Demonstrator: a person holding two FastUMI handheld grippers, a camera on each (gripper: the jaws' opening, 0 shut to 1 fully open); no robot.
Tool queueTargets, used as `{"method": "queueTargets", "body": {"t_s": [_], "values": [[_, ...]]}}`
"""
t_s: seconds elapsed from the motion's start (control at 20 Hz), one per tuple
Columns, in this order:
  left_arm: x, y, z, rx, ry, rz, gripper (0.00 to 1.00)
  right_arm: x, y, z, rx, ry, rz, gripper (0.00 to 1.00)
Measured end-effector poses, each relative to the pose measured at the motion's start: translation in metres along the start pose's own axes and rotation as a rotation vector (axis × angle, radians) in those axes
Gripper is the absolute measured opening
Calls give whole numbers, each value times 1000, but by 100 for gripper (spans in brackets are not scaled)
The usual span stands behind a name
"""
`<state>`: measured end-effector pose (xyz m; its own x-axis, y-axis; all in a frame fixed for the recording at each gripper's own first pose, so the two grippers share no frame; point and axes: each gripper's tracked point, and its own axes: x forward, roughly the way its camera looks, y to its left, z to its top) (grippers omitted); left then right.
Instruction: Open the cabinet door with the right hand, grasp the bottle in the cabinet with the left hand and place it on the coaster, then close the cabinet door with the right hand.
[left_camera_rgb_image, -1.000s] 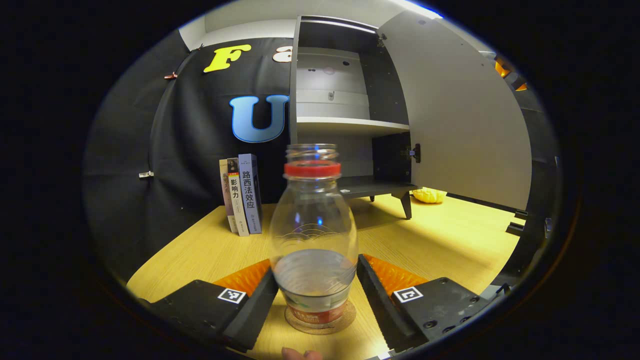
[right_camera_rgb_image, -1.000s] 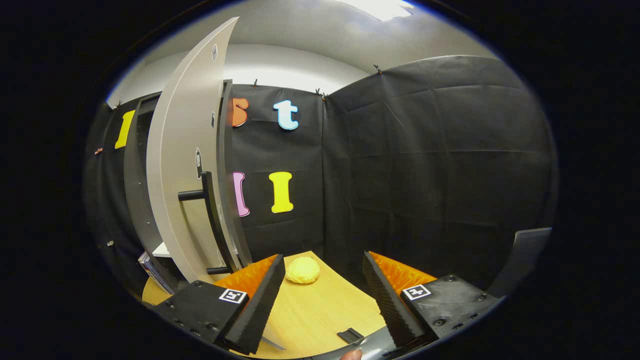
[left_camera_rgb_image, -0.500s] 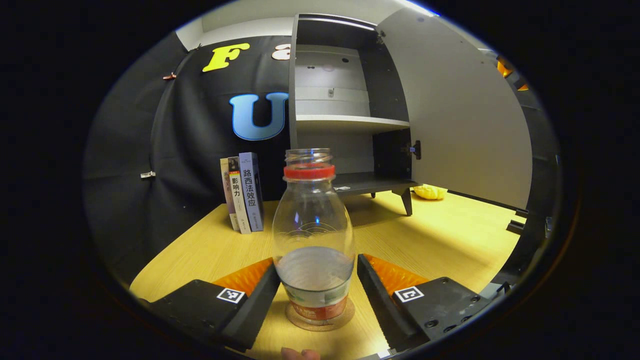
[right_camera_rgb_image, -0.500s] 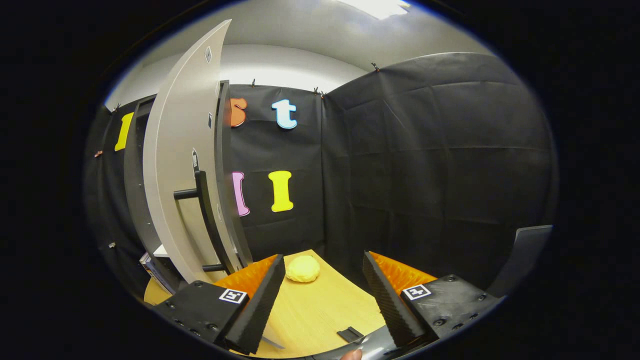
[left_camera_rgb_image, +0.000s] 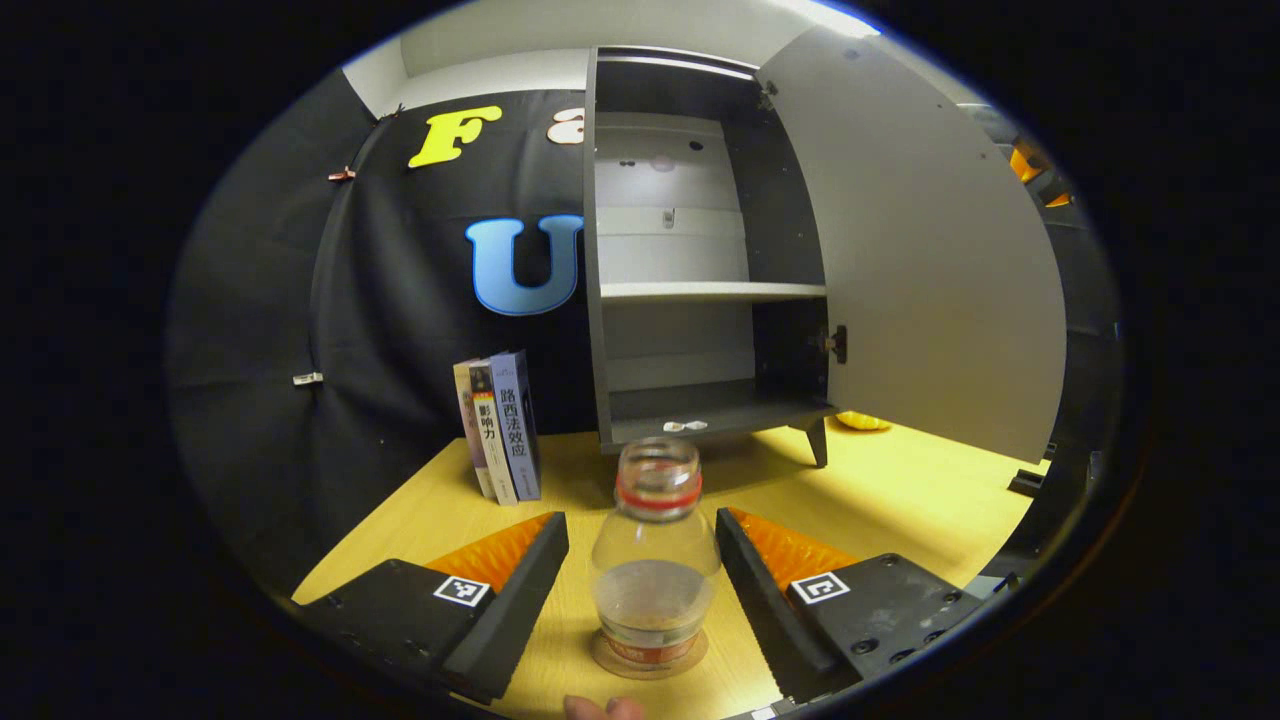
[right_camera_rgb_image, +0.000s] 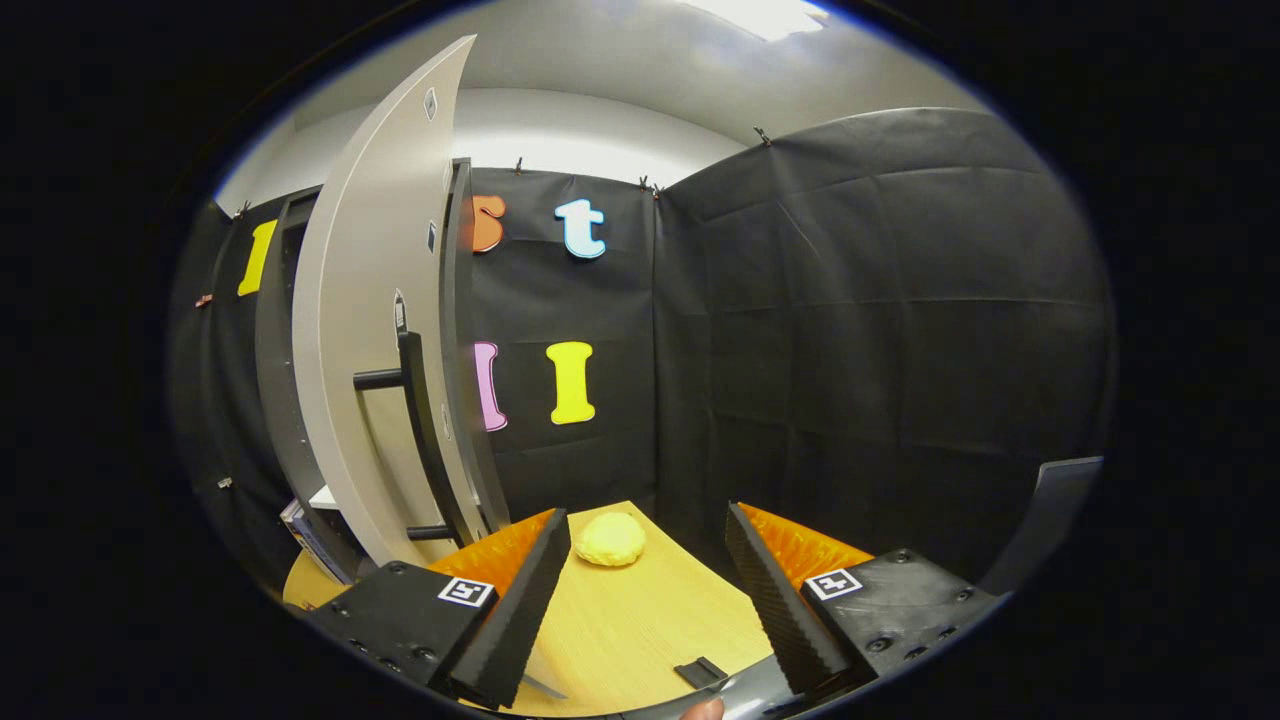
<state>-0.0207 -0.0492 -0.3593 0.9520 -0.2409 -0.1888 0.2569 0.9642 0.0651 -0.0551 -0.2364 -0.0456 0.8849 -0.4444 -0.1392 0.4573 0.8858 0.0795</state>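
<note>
The left gripper (left_camera_rgb_image: 641, 560) has its fingers spread wide, with a clear gap on either side of the bottle (left_camera_rgb_image: 655, 560) that stands between them low in the centre of the left gripper view; they hold nothing. The bottle sits upright on the round cork coaster (left_camera_rgb_image: 650, 660), on the yellow wooden table (left_camera_rgb_image: 880, 500). The right gripper (right_camera_rgb_image: 648, 590) is likewise parted wide and empty, low in the right gripper view, with a yellow lumpy object (right_camera_rgb_image: 610, 539) on the table beyond it.

The bottle is clear plastic, uncapped, with a red collar under the neck and a little water in the lower part. It looks light and rather thin-walled, so it would likely dent under a hard squeeze and tip easily if nudged near the top. The ribbed lower body, just above the label, seems the safest place to take hold.

The placing appears done. What remains is the cabinet door (right_camera_rgb_image: 370, 330), which stands open at the left of the right gripper view with its dark bar handle (right_camera_rgb_image: 415, 430) facing the gripper. The cabinet (left_camera_rgb_image: 690, 260) with its white shelf fills the upper centre of the left gripper view, beside three books (left_camera_rgb_image: 500, 425).
</note>
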Motion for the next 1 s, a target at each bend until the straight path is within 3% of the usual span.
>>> {"method": "queueTargets", "body": {"t_s": [0.2,0.65,1.0], "values": [[-7,2,38,4,-34,14,94,4,1,6,0,-22,13,97],[-13,2,177,-107,-61,-3,94,20,20,22,-8,-53,117,98],[-36,32,288,-88,-150,104,93,24,28,24,15,-37,180,98]]}}
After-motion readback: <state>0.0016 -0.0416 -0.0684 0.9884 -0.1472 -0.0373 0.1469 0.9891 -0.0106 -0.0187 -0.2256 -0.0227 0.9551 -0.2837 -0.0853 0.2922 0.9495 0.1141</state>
